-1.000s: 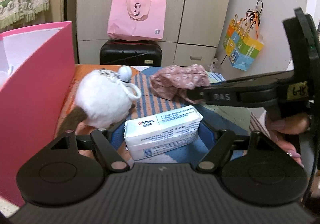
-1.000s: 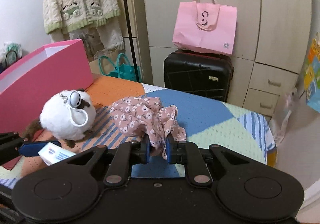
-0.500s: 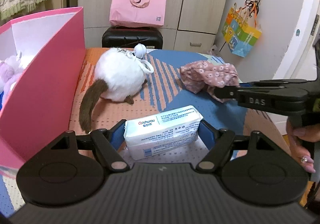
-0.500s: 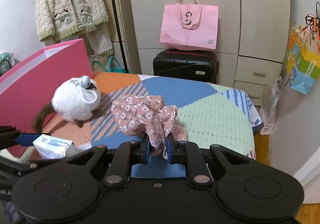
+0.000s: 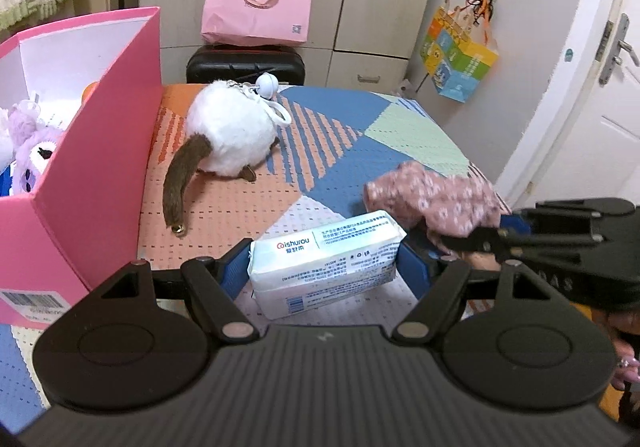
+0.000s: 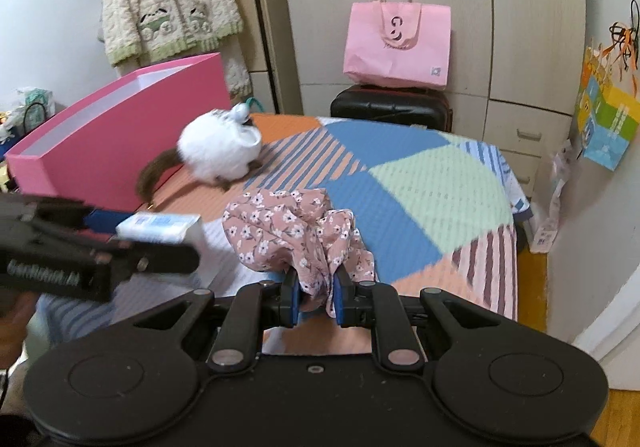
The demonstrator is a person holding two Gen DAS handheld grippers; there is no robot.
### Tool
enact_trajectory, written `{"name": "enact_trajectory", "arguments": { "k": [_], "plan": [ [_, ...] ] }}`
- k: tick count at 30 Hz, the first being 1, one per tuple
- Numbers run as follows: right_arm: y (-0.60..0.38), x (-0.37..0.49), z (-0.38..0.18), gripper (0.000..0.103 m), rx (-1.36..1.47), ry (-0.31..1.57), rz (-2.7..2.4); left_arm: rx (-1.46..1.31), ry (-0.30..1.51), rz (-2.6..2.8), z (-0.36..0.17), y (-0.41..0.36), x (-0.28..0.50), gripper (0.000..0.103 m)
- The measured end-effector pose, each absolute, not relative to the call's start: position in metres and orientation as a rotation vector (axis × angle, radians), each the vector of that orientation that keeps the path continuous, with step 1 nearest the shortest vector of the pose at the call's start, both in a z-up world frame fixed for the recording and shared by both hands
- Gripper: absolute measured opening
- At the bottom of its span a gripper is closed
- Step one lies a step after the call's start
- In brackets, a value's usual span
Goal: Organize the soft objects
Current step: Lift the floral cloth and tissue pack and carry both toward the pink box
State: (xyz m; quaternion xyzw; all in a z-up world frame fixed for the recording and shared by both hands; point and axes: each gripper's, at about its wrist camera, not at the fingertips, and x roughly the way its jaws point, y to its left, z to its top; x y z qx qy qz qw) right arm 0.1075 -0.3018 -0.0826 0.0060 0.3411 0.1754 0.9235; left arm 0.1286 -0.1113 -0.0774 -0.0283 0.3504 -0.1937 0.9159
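Two grips are loaded at once: our left gripper (image 5: pixel 324 267) has its blue pads pressed on the ends of a tissue pack (image 5: pixel 326 263), carried clear of the table, and our right gripper (image 6: pixel 314 297) is clamped tight on a fold of the floral cloth (image 6: pixel 296 235), which bunches up just ahead of its fingers and hangs over them. Seen from the left wrist, the cloth rides just to the right of the pack, nearly touching it; from the right wrist, the pack sits close on the left. Beyond both grippers the patchwork table (image 5: pixel 400 135) lies below, and further ahead and to the left of the pack rests a white plush (image 5: pixel 232 139) with a brown tail, loose on the orange patch and held by neither gripper. Left of that stands the pink box (image 5: pixel 100 151), open at the top, with at least one purple toy (image 5: pixel 36 159) already inside. We judge the job partly done: some soft things are boxed, two are in transit and not yet over the box, and the plush remains to be picked up. Farthest back are a suitcase (image 5: pixel 244 63) and a pink bag (image 5: pixel 258 1).
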Motion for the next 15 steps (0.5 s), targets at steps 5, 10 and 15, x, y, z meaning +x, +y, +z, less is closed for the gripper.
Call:
{"name": "enact_trajectory", "arguments": {
  "k": [5,10,15],
  "plan": [
    [-0.302,0.086,-0.074,0.02,-0.037,0.717,0.389,-0.076,0.723,-0.458,-0.074,-0.108,0.12,0.075],
    [-0.302,0.07,-0.061,0.02,-0.072,0.726,0.406,-0.099,0.738,-0.508,-0.068,-0.103,0.113,0.075],
    [-0.296,0.06,-0.051,0.02,-0.063,0.752,0.466,-0.11,0.757,-0.55,-0.061,-0.089,0.102,0.075]
  ]
}}
